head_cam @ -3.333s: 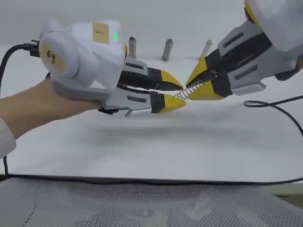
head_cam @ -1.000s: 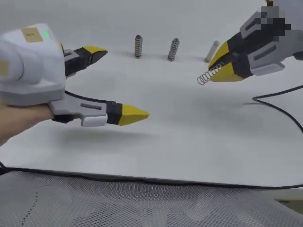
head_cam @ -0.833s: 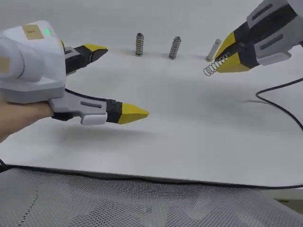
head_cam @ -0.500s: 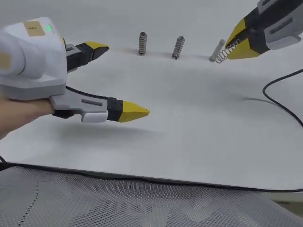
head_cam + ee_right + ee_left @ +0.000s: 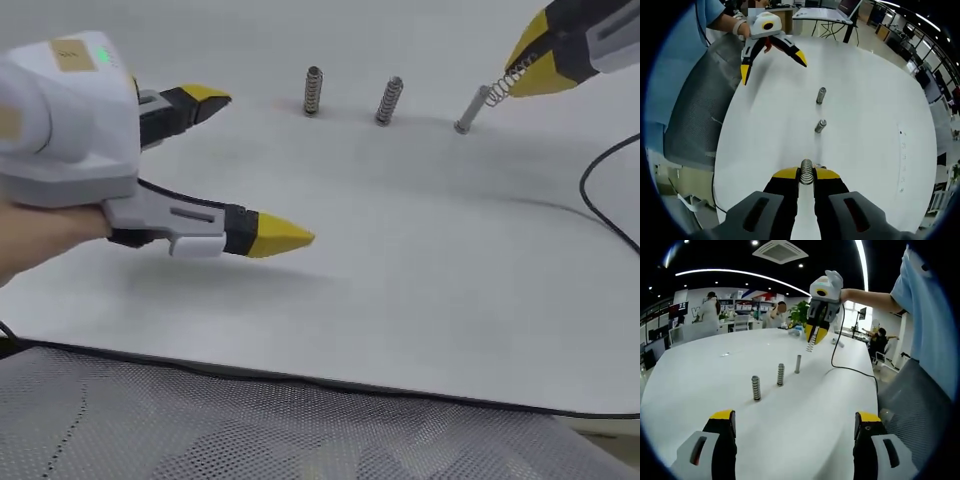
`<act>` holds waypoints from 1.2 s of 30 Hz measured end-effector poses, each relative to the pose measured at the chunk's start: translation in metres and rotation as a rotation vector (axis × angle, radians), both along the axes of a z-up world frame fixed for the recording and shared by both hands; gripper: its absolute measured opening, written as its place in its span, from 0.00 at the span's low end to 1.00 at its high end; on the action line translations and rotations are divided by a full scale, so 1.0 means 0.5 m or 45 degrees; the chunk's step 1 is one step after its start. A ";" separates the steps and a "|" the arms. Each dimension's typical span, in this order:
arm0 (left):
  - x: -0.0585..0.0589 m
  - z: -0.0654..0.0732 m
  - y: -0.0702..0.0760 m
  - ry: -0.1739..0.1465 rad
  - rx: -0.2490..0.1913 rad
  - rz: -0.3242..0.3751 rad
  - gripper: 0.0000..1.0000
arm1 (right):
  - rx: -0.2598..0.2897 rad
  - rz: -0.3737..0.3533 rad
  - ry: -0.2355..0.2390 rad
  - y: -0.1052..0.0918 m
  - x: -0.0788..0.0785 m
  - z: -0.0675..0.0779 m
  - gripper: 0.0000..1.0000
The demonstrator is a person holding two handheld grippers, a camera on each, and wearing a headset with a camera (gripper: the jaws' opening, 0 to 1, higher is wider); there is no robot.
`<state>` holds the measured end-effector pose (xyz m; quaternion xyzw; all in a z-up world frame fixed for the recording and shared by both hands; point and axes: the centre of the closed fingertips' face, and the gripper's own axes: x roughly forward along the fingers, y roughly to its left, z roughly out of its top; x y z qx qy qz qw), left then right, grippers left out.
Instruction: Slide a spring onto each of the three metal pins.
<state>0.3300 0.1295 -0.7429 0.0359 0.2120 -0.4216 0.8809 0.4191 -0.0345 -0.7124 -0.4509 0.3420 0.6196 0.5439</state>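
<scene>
My right gripper [image 5: 532, 68] hangs at the far right, shut on a thin wire spring [image 5: 508, 80] that points down-left. The spring's free end sits right by the top of the bare metal pin [image 5: 470, 110]. Two other pins carry springs [image 5: 313, 90] [image 5: 388, 100] to its left. In the left gripper view the held spring [image 5: 811, 344] hangs above the bare pin [image 5: 798, 364]. The right gripper view looks straight along the held spring [image 5: 806, 177] between its own shut jaws. My left gripper [image 5: 250, 165] stands open with nothing in it at the near left, far from the pins.
A black cable [image 5: 600, 195] loops over the white table [image 5: 420, 260] at the right. A grey mesh chair back [image 5: 300, 430] lies along the near edge. Other people and desks stand far behind the table.
My left gripper let go of the spring, opened and drew back left. The right gripper carried the spring away and up to the bare pin's top.
</scene>
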 end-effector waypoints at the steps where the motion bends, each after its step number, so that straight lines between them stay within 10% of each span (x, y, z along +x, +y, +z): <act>1: 0.000 0.000 0.000 0.002 -0.001 0.000 0.97 | -0.007 0.001 -0.009 -0.003 0.006 -0.001 0.08; 36: 0.001 -0.018 0.028 0.022 -0.009 0.064 0.95 | -0.155 0.088 -0.029 -0.003 0.058 -0.046 0.08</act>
